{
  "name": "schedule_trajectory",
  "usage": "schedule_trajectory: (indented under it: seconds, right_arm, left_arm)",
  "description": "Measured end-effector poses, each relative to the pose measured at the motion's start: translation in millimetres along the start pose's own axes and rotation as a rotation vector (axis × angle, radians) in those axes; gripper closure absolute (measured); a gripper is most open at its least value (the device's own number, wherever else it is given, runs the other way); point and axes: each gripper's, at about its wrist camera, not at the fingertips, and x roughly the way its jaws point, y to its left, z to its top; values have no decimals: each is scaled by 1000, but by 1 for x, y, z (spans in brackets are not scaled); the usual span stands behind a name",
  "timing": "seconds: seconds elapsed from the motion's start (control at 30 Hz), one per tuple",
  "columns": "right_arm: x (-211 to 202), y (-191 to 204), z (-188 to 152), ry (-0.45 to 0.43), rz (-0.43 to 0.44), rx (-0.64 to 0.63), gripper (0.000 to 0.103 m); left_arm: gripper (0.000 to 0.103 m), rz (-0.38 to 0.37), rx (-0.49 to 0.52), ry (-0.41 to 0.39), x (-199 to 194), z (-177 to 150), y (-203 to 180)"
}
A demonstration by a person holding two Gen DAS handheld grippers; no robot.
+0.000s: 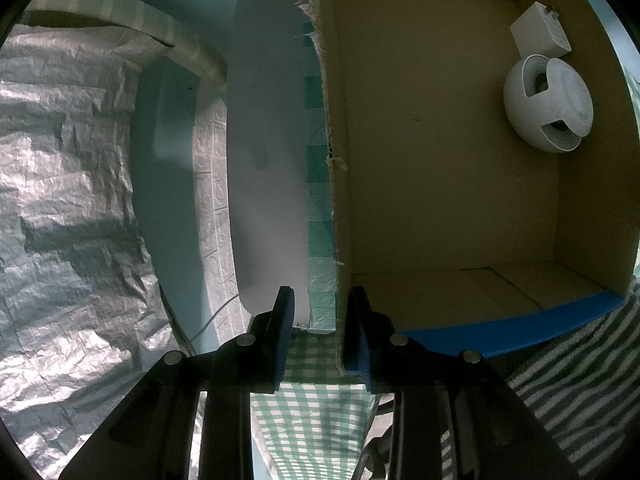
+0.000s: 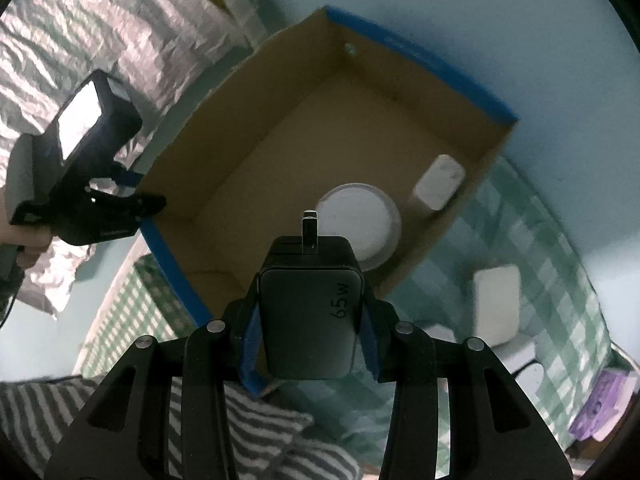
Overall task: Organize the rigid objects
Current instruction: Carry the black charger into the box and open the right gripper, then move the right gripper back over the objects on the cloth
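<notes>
An open cardboard box [image 2: 280,152] with blue-taped rims holds a round white device [image 2: 356,220] and a white charger [image 2: 438,182]. My right gripper [image 2: 308,300] is shut on a black 65W charger [image 2: 310,312], prongs forward, above the box's near edge. My left gripper [image 1: 322,308] straddles the box's torn side wall [image 1: 338,200], jaws close on either side of it; it also shows in the right wrist view [image 2: 120,204] at the box's left corner. The left wrist view shows the round device [image 1: 548,106] and white charger [image 1: 540,34] in the box's far corner.
The box stands on a green checked cloth [image 2: 520,240]. A white block [image 2: 496,304], more white items and a purple pack [image 2: 600,412] lie on the cloth to the right. A striped towel [image 2: 60,412] lies in front. Crinkled silver sheeting [image 1: 60,200] covers the left.
</notes>
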Motion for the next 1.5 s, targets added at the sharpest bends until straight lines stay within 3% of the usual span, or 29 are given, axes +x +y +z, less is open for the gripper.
schedule_trajectory:
  seconds: [0.2,0.77,0.83,1.0,1.27,1.4,1.5]
  right_arm:
    - [26,5,-3,55,-16,-14,62]
    - [27,-7,-9,46,-4,30,62]
    - [23,-7,-10,33,-1,35,54]
    - [13,-7,-10,6,-13,40,46]
    - [-9,-13,-14,-34,-15,62,45]
    - [-28,-20,-18,-71,-34,76,37]
    - [-39,-26,-21,-88,-43,90,36]
  left_arm:
    - [73,-4,-2,-1,-1,0,-1]
    - [73,7,7,-1,1,-3,1]
    - [73,4,7,-1,1,-2,2]
    - [73,3,5,-2,1,-2,3]
    - [73,1,4,-2,1,-2,3]
    - [73,-3,3,-2,-1,-2,4]
    - [73,-2,3,-1,0,-2,4]
